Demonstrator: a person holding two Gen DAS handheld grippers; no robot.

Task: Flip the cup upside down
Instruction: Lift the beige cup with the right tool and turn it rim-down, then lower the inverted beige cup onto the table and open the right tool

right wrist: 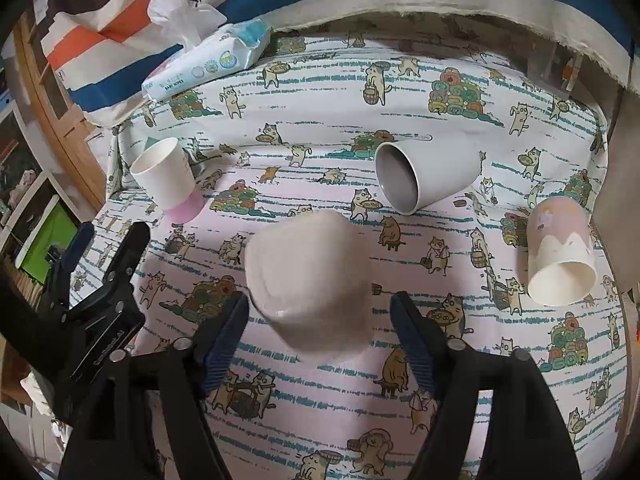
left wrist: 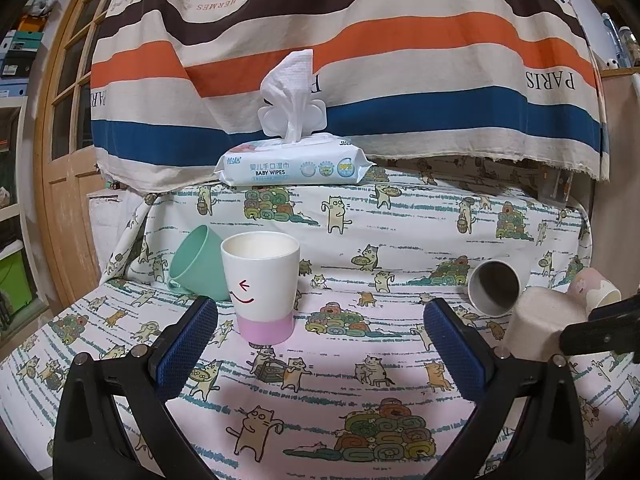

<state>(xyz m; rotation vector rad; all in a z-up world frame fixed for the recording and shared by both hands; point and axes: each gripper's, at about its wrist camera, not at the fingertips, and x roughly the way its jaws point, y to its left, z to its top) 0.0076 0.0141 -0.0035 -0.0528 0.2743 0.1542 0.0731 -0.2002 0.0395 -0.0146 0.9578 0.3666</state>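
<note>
Cat-print surface (left wrist: 400, 240), striped drape (left wrist: 360, 40) behind. Only the left view shows a mint cup (left wrist: 192, 264) at 9 o'clock. Left claw (left wrist: 320, 320) open, empty; right claw (right wrist: 320, 316) open around an inverted beige cup (right wrist: 308, 280).

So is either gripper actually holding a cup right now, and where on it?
Neither. The left gripper is open, short of the upright smiley cup. The right gripper is open around the upside-down beige cup, with visible gaps beside both fingers.

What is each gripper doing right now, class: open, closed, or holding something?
Left gripper: open, holding nothing.
Right gripper: open around the upside-down beige cup, not clamped on it.
</note>
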